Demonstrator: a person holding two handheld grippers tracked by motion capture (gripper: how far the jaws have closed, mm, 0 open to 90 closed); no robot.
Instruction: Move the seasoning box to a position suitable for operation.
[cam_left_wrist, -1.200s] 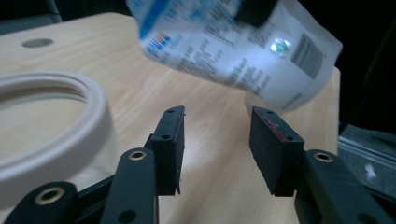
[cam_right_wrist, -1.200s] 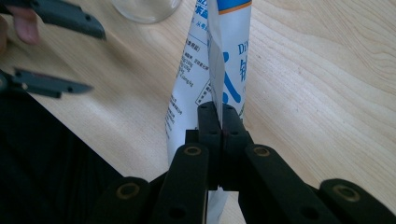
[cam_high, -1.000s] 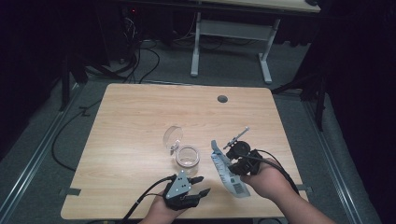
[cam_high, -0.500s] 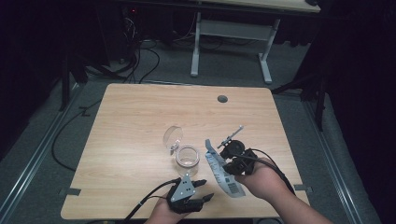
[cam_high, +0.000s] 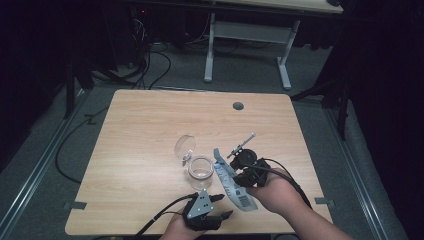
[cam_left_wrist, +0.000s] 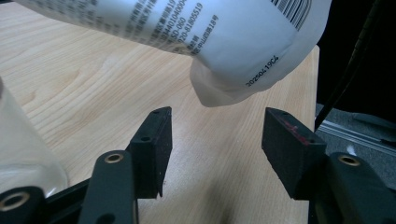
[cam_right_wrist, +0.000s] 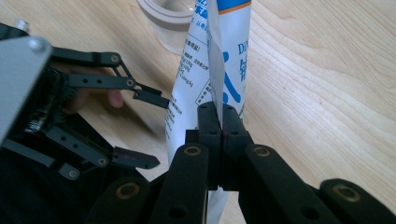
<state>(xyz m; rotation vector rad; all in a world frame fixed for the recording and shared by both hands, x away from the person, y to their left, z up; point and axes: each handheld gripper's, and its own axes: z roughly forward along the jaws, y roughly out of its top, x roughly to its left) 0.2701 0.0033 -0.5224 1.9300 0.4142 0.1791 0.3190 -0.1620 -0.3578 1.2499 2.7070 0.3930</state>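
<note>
A white and blue printed pouch (cam_high: 230, 181) hangs tilted over the table, its top end near the rim of a clear glass jar (cam_high: 200, 170). The jar's hinged lid (cam_high: 185, 146) stands open. My right gripper (cam_high: 243, 175) is shut on the pouch's side seam (cam_right_wrist: 215, 60); in the right gripper view the jaws (cam_right_wrist: 219, 115) pinch it flat. My left gripper (cam_high: 223, 206) is open at the table's front edge, just under the pouch's bottom end. In the left gripper view its jaws (cam_left_wrist: 215, 140) stand apart below the pouch's sealed corner (cam_left_wrist: 233, 65), not touching it.
The jar's wall (cam_left_wrist: 21, 154) is close on the left of the left gripper's jaws. A round grommet hole (cam_high: 238, 106) sits at the back of the wooden table (cam_high: 140, 130). Cables trail from both grippers over the front edge.
The right gripper has carried the pouch slightly left, toward the jar. The left gripper has turned and edged right, bringing its open jaws under the pouch's bottom end.
</note>
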